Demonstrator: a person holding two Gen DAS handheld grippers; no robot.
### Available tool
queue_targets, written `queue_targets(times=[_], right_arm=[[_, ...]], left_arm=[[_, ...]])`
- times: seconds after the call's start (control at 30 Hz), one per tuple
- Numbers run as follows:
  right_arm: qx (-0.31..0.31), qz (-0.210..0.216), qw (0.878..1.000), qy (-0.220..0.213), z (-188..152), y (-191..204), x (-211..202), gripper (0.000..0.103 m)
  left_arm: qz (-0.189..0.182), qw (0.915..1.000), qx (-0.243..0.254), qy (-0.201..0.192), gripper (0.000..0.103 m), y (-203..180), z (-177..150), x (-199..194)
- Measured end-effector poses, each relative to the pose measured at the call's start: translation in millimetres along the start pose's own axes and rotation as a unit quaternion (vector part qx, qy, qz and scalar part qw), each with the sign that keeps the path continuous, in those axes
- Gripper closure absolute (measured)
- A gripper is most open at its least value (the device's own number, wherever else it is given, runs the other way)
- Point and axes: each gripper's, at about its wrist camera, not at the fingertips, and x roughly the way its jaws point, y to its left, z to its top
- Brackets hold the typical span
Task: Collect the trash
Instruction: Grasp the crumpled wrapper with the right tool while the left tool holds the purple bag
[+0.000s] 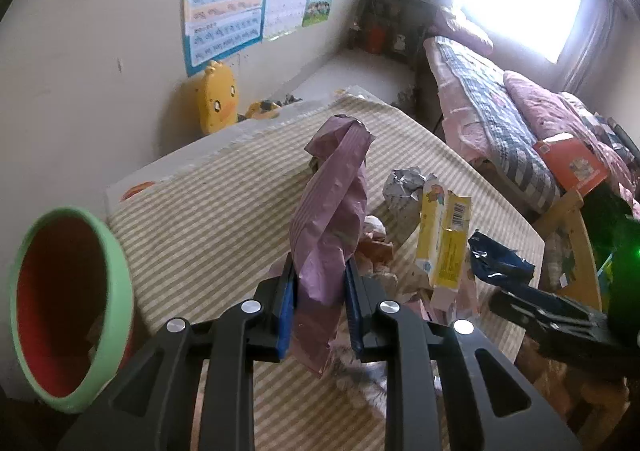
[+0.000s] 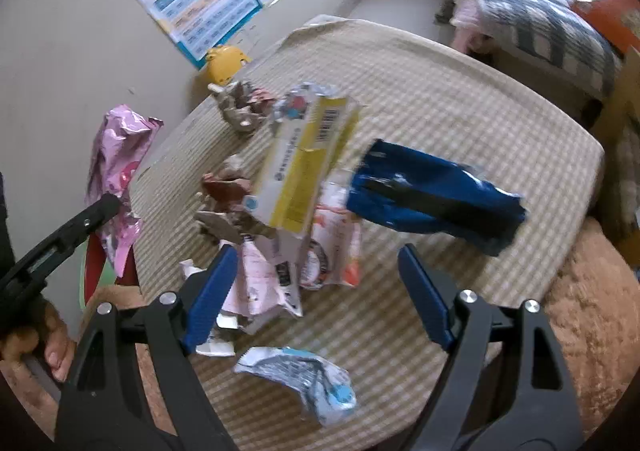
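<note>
Left gripper (image 1: 320, 291) is pinching pink wrapper (image 1: 332, 219), lifting it toward bin (image 1: 116, 263); right gripper (image 2: 316, 291) is hovering spread over blue wrapper (image 2: 432, 199).

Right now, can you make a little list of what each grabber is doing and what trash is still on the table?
left gripper: shut on pink wrapper
right gripper: open, holding nothing
bin: green rim, red inside, beside the table
on striped tablecloth: yellow box, blue wrapper, white-blue wrapper
</note>
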Motion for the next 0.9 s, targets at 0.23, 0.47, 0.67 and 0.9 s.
queue_targets(times=[0.23, 0.47, 0.67, 0.9], right_arm=[[-0.079, 0.052, 0.995, -0.003, 26.0, 65.7, 26.7, 0.032], [-0.126, 0.030, 0.991, 0.029, 40.7, 97.6, 81.9, 0.032], [-0.159, 0.010, 0.985, 0.059, 24.9, 93.2, 101.1, 0.047], [-0.122, 0.036, 0.990, 0.067, 25.9, 80.1, 96.4, 0.082]], left_arm=[[0.010, 0.9991, -0.036, -0.018, 0.083, 28.3, -12.7, -27.6], [0.032, 0.9981, -0.048, -0.023, 0.083, 48.2, -20.5, -44.5], [0.048, 0.9973, -0.055, -0.006, 0.083, 55.8, -27.3, -40.9], [0.047, 0.9982, -0.036, -0.005, 0.082, 42.7, -25.4, -39.3]])
